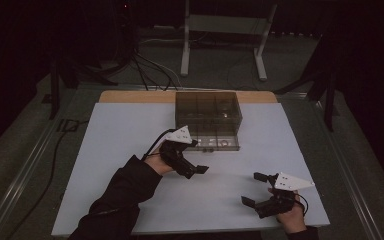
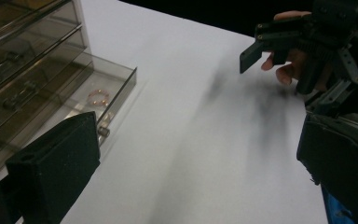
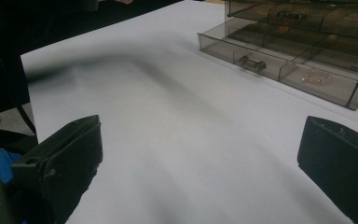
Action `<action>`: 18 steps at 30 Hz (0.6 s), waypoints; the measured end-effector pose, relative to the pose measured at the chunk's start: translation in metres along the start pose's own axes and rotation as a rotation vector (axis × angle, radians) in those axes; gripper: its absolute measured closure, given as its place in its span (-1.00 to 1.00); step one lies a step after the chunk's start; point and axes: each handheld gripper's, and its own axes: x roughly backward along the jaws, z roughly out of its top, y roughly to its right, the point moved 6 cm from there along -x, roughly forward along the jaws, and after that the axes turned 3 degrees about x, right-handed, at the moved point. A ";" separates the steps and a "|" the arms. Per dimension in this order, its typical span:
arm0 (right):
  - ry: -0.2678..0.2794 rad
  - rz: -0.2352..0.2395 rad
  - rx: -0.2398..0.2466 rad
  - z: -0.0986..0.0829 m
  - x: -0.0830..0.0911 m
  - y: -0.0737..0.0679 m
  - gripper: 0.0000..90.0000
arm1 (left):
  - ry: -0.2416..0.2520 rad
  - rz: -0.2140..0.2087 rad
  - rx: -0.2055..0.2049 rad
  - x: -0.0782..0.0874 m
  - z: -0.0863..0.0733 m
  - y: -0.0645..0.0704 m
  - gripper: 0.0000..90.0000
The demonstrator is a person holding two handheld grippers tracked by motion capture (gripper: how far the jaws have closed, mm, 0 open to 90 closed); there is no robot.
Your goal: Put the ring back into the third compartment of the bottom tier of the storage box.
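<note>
The clear plastic drawer box point(image 1: 208, 119) at the tabletop's point(image 1: 120, 150) far middle has its bottom drawer point(image 3: 284, 63) pulled out, light, stiff and slippery, best taken by its small knob point(image 3: 251, 63); both the left gripper point(image 1: 197, 170) and right gripper point(image 1: 254, 189) gape wide, empty.

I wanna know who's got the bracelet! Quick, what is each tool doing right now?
Left tool: open, holding nothing, near the pulled-out drawer.
Right tool: open, holding nothing, over the white board.
The bracelet lies in the drawer.

Smoky clear drawer box point(image 1: 208, 112), bottom drawer point(image 1: 215, 143) open
</note>
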 end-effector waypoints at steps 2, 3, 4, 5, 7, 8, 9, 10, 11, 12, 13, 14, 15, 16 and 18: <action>0.000 0.000 -0.001 0.000 0.000 0.000 -1.00 | -0.001 0.006 -0.001 0.003 -0.005 0.000 -0.99; 0.001 -0.001 0.000 0.000 0.000 0.000 -1.00 | -0.001 0.015 0.003 0.006 -0.010 -0.001 -0.99; 0.001 -0.001 0.000 0.000 0.000 0.000 -1.00 | -0.001 0.015 0.003 0.006 -0.010 -0.001 -0.99; 0.000 -0.002 0.001 0.000 0.000 0.000 -1.00 | -0.001 0.025 -0.001 0.008 -0.014 -0.001 -0.99; -0.001 -0.002 0.001 0.000 0.000 0.000 -1.00 | 0.005 0.026 0.003 0.010 -0.016 -0.001 -0.99; 0.001 -0.003 0.002 0.000 0.000 0.000 -1.00 | 0.014 0.031 0.005 0.014 -0.019 -0.001 -0.99; 0.001 -0.003 0.002 0.000 0.000 0.000 -1.00 | 0.014 0.038 0.005 0.017 -0.023 -0.002 -0.99; 0.001 -0.002 0.001 0.000 0.000 0.000 -1.00 | 0.013 0.043 0.002 0.019 -0.025 -0.002 -0.99; 0.001 -0.003 0.002 0.000 0.000 0.000 -1.00 | 0.014 0.045 0.004 0.021 -0.028 -0.002 -0.99; 0.001 -0.003 0.002 0.000 0.000 0.000 -1.00 | 0.014 0.045 0.004 0.021 -0.028 -0.002 -0.99; 0.000 -0.004 0.001 0.000 0.000 0.000 -1.00 | 0.011 0.056 0.005 0.026 -0.034 -0.003 -0.99; 0.000 -0.004 0.001 0.000 0.000 0.000 -1.00 | 0.011 0.056 0.005 0.026 -0.034 -0.003 -0.99; 0.000 -0.004 0.002 0.000 0.000 0.000 -1.00 | 0.015 0.059 0.016 0.030 -0.040 -0.003 -0.99; 0.000 -0.004 0.001 0.000 0.000 0.000 -1.00 | 0.015 0.059 0.016 0.030 -0.040 -0.003 -0.99; 0.000 -0.003 0.001 0.000 0.000 0.000 -1.00 | 0.014 0.069 0.023 0.034 -0.046 -0.004 -0.99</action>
